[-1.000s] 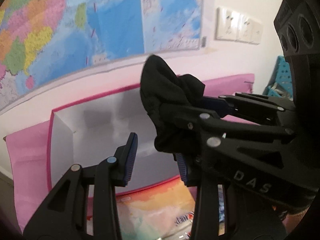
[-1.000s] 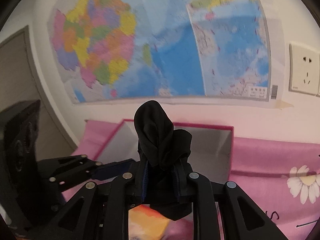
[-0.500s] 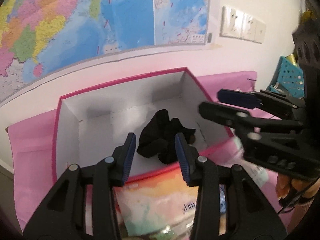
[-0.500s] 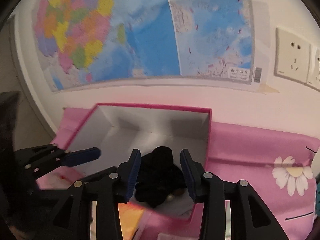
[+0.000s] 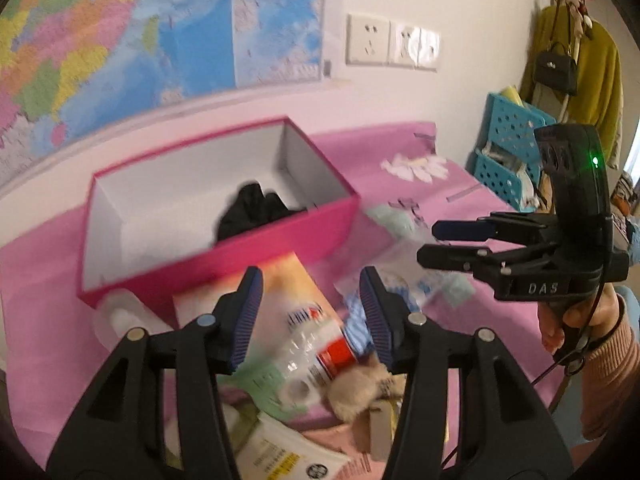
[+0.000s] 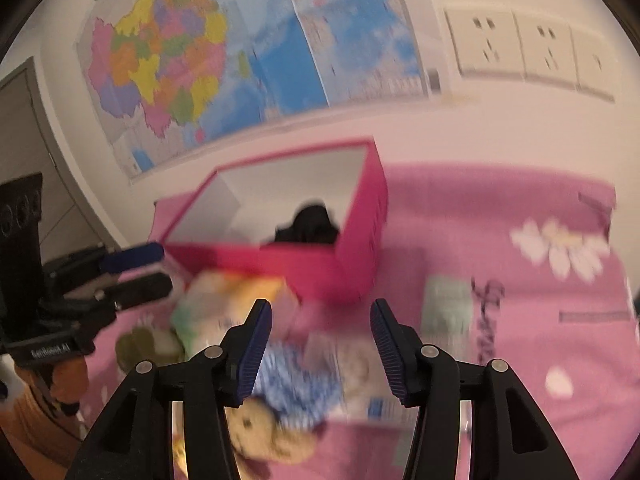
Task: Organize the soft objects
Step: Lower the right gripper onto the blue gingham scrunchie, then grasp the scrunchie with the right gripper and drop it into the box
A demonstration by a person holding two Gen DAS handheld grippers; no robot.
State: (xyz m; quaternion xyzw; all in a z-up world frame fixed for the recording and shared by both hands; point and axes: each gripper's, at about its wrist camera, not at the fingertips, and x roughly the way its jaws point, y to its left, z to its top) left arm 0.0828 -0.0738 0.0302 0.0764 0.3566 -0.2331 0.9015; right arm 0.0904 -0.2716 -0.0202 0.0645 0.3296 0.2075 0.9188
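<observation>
Wall map (image 5: 160,40) bkgd; right claw (image 5: 440,240) reads "DAS".

White wall carried a coloured map (image 5: 120,32) and sockets (image 5: 392,42); pink flowered cloth (image 6: 520,280) covered the surface; blue crate (image 5: 508,136) stood beside.

Wall map (image 5: 120,40), sockets (image 5: 392,44), blue crate (image 5: 508,140), plastic bottle (image 5: 316,354).
</observation>
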